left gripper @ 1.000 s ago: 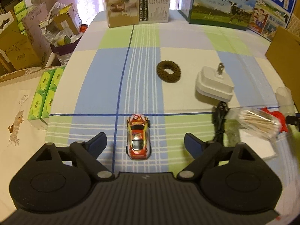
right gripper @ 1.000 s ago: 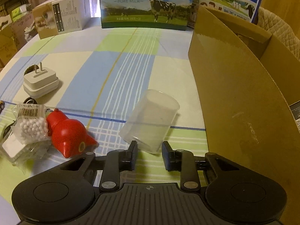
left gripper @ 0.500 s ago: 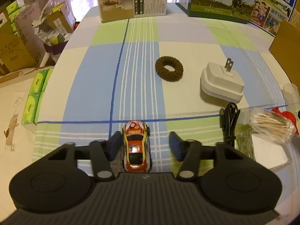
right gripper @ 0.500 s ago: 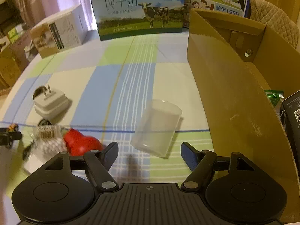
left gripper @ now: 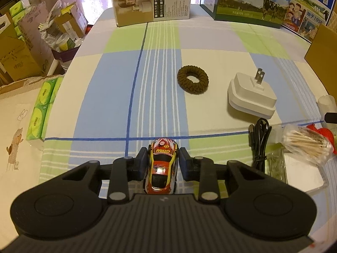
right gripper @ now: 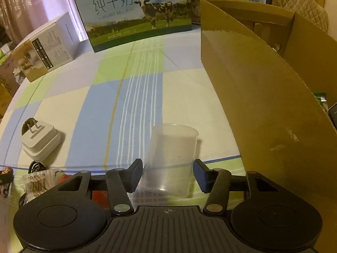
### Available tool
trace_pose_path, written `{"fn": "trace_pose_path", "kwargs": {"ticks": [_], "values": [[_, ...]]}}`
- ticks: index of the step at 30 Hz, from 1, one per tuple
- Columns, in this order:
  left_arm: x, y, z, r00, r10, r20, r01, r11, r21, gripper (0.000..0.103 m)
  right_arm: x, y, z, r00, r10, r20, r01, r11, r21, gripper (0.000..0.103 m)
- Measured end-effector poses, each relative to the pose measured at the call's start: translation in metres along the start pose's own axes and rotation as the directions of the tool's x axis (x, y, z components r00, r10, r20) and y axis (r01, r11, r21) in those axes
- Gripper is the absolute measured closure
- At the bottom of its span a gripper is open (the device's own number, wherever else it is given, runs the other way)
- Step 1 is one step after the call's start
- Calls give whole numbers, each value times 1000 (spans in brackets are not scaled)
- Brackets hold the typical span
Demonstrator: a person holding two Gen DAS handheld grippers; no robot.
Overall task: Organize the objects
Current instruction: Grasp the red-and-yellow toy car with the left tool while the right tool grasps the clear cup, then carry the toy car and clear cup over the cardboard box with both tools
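The left gripper [left gripper: 162,161] has its two fingers pressed on the sides of a small toy car [left gripper: 161,168], so it is grasping it. The car is red and orange with a white nose, and the letters on its hood look like "GTRM", though they are small. It sits near the front edge of the checked tablecloth [left gripper: 105,97].

The right gripper [right gripper: 168,174] is released: its pads stand on both sides of a clear plastic cup [right gripper: 171,158], with a small gap at each side. The cup leans a little and looks empty.

To the right of the car lie a coiled black cable [left gripper: 260,143] and a clear bag of cotton swabs [left gripper: 307,145]; in the right wrist view its label reads "100PCS" above a barcode. A red object [left gripper: 325,133] lies just behind the bag. Farther are a white plug adapter [left gripper: 250,97] with its prongs pointing up and a brown hair ring [left gripper: 192,80].

On the right stands an open cardboard box [right gripper: 263,97] — something green and a dark flat thing show inside it, but I cannot tell what they are.

At the far edge stand a beige product box [left gripper: 151,0] with small print that I cannot read, a milk carton box [right gripper: 137,12] with cows and the words "PURE MILK" under Chinese characters, and a second blue box [left gripper: 305,10] where "1955" is printed. Off the table at the left lie green tissue packs [left gripper: 41,109].
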State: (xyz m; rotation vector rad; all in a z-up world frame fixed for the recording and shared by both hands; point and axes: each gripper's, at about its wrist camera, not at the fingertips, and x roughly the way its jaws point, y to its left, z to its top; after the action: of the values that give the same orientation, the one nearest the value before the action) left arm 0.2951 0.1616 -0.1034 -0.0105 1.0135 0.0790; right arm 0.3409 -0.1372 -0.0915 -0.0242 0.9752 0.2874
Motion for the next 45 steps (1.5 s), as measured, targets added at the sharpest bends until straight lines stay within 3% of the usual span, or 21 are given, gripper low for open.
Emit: {"fn": "trace_pose_path", "kwargs": {"ticks": [9, 22, 29, 36, 38, 45], "values": [[-15, -1, -9, 1000, 5, -7, -5, 1000, -8, 76, -24, 5, -14, 999, 45, -23, -46, 999, -6, 54], [-51, -13, -29, 1000, -9, 22, 9, 1000, 2, 76, -82, 13, -37, 992, 125, 17, -125, 992, 2, 54], [-40, -21, -48, 999, -20, -47, 21, 1000, 22, 76, -104, 9, -51, 990, 139, 35, -140, 990, 11, 54], [-45, -25, -59, 999, -6, -46, 8, 999, 49, 71, -122, 4, -61, 988, 147, 46, -148, 989, 16, 54], [-47, -27, -62, 999, -1, -42, 3, 998, 59, 77, -126, 3, -64, 987, 151, 51, -152, 988, 14, 54], [-63, -37, -61, 1000, -7, -18, 8, 998, 66, 78, -141, -2, -66, 981, 179, 70, -179, 984, 0, 54]]}}
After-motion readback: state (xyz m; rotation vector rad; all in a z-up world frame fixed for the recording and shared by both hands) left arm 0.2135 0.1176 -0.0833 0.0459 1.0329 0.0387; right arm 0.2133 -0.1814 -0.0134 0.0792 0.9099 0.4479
